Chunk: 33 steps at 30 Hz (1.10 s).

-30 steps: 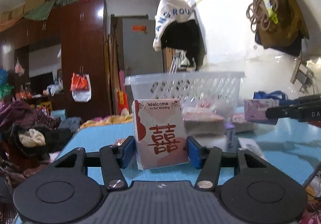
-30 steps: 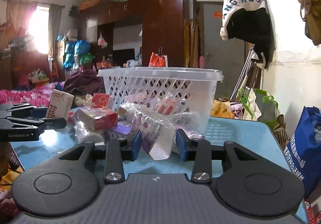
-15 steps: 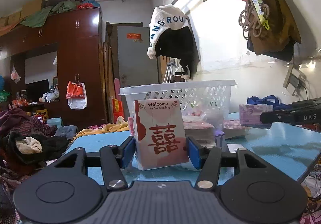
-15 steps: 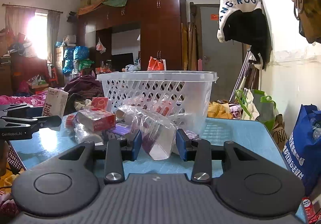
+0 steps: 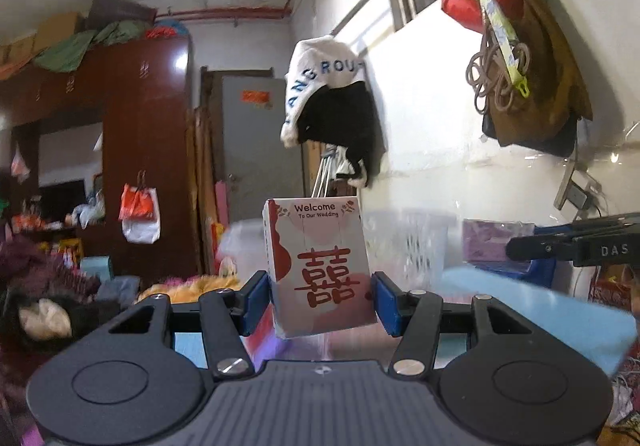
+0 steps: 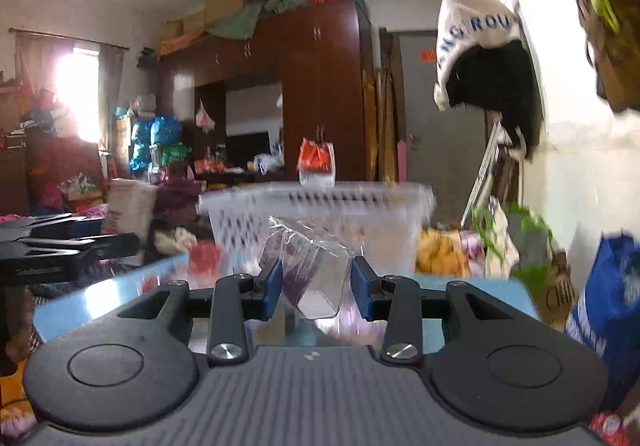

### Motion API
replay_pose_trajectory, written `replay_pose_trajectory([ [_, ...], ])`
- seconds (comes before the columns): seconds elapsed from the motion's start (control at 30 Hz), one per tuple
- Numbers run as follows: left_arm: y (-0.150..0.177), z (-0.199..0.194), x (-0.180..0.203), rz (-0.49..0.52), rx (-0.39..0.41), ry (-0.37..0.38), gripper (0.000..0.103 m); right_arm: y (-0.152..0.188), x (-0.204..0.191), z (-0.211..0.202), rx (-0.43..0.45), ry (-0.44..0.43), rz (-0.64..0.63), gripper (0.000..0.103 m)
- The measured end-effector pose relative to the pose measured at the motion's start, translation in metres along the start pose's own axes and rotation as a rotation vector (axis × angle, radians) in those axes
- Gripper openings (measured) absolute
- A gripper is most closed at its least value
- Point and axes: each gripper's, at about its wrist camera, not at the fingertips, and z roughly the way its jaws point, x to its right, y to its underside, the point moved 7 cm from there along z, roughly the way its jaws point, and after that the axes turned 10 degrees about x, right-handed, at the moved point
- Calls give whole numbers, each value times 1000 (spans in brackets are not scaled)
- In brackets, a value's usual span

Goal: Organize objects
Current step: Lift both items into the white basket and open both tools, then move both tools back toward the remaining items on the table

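Our left gripper (image 5: 318, 296) and right gripper (image 6: 316, 288) look alike: black linkage arms, blue pads (image 5: 256, 296), silver screws (image 5: 234, 366), round black discs, and a ribbed grey body at the frame's bottom centre.

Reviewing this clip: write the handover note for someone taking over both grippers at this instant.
Left gripper: shut on the wedding card box, lifted off the blue table.
Right gripper: shut on a clear plastic packet, also raised.
White laundry basket stands just ahead on the table; red boxes are blurred beside it.
Done: both items picked up.
Left: probably drop both into the basket, then clear the remaining loose items.
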Motion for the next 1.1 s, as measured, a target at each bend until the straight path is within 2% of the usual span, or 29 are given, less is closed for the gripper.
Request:
replay_pose_trajectory([
  [0.07,-28,28,0,9,-4,14,59,-23,-1,20,11,17,-35,41],
  [0.17,-50,87,-4,-39,-122,26,59,-42,7,74,-61,57,-65,41],
  [0.3,-40,154,-11,-107,-299,36,59,-34,20,132,-187,81,-61,41],
  [0.37,-30,171,-14,-124,-339,27,59,-27,22,146,-226,75,-65,44],
  [0.4,-28,176,-14,-112,-343,23,63,-27,24,147,-222,81,-57,44],
  [0.43,-24,181,-14,-98,-361,15,73,-27,26,145,-214,86,-49,49],
  [0.47,-22,182,-16,-96,-374,-3,73,-28,27,140,-201,84,-41,59],
  [0.5,-24,178,-17,-100,-359,-17,73,-30,28,130,-178,75,-31,65],
  [0.53,-26,167,-19,-105,-326,-22,74,-32,28,115,-141,68,-24,80],
  [0.6,-32,136,-15,-110,-268,8,82,-30,29,80,-69,74,-43,103],
  [0.63,-31,109,-12,-120,-236,38,90,-27,29,67,-60,76,-55,103],
  [0.67,-27,88,-8,-128,-219,67,93,-16,30,57,-78,79,-60,103],
  [0.77,2,30,14,-114,-208,130,94,29,39,49,-203,105,-41,103],
  [0.83,25,9,29,-67,-238,142,94,51,42,57,-297,116,-24,103],
  [0.97,62,-11,55,-72,-297,205,91,73,39,79,-385,103,-15,103],
  [1.03,75,-14,62,-60,-331,219,85,85,36,87,-446,74,-33,103],
  [1.1,85,-15,66,-47,-352,216,78,94,35,90,-473,85,-62,102],
])
